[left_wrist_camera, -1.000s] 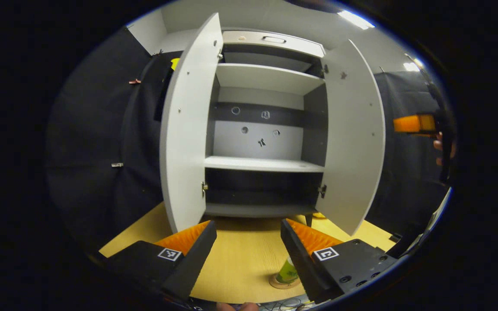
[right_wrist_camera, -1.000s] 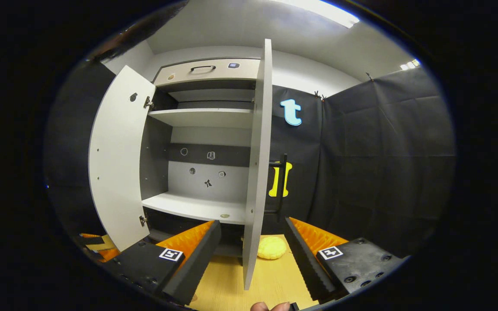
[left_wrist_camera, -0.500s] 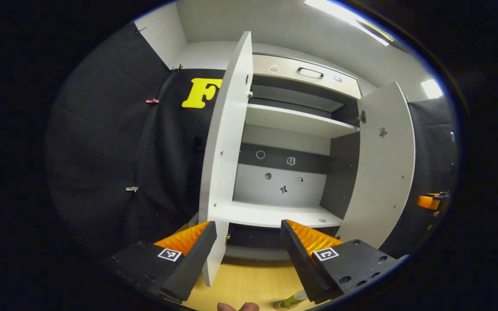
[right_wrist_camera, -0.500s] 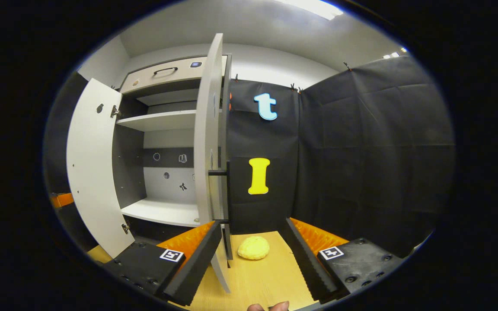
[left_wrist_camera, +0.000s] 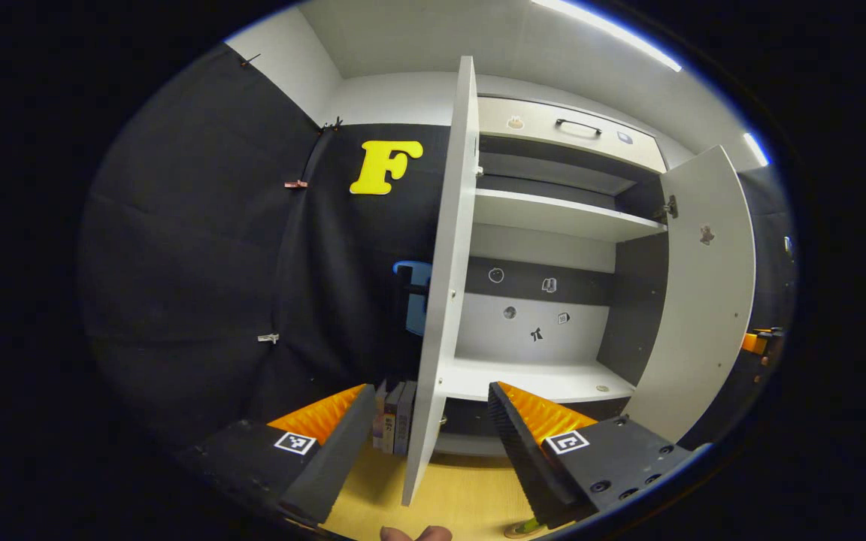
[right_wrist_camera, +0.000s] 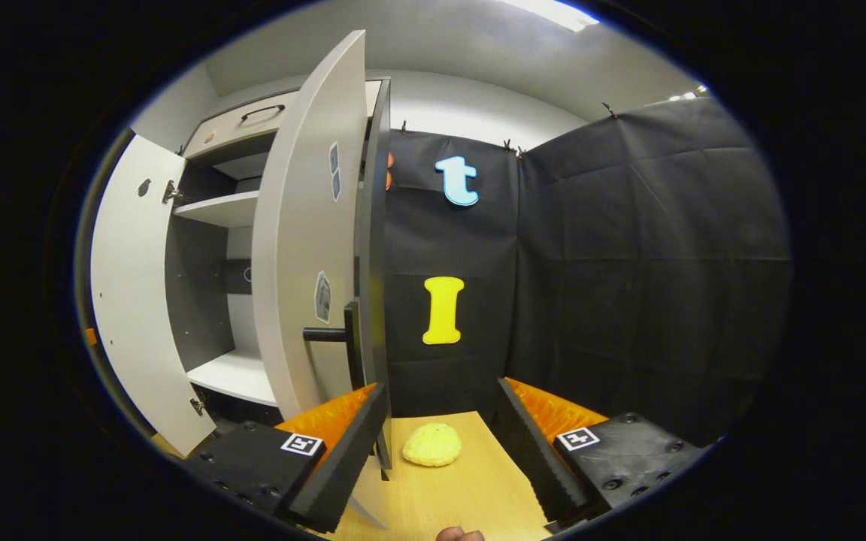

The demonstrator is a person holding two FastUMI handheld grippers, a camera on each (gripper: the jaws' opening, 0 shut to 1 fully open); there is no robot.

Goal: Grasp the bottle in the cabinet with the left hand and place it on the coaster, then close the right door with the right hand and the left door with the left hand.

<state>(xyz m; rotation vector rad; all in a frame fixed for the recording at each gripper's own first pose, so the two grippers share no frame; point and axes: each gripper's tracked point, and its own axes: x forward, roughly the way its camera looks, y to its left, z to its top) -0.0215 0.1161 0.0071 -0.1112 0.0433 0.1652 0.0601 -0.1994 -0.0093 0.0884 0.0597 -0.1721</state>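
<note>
While the left tool (left_wrist_camera: 431,428) gapes, the left door (left_wrist_camera: 444,300) stands between.

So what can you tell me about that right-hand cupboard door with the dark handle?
The right door is a tall, flat, pale grey panel, seemingly laminated board, standing part open. A dark bar handle sticks out from its outer face, which also bears small stickers. A hinge joins it to the cabinet. The right claw hangs open beside it, not touching.
</note>
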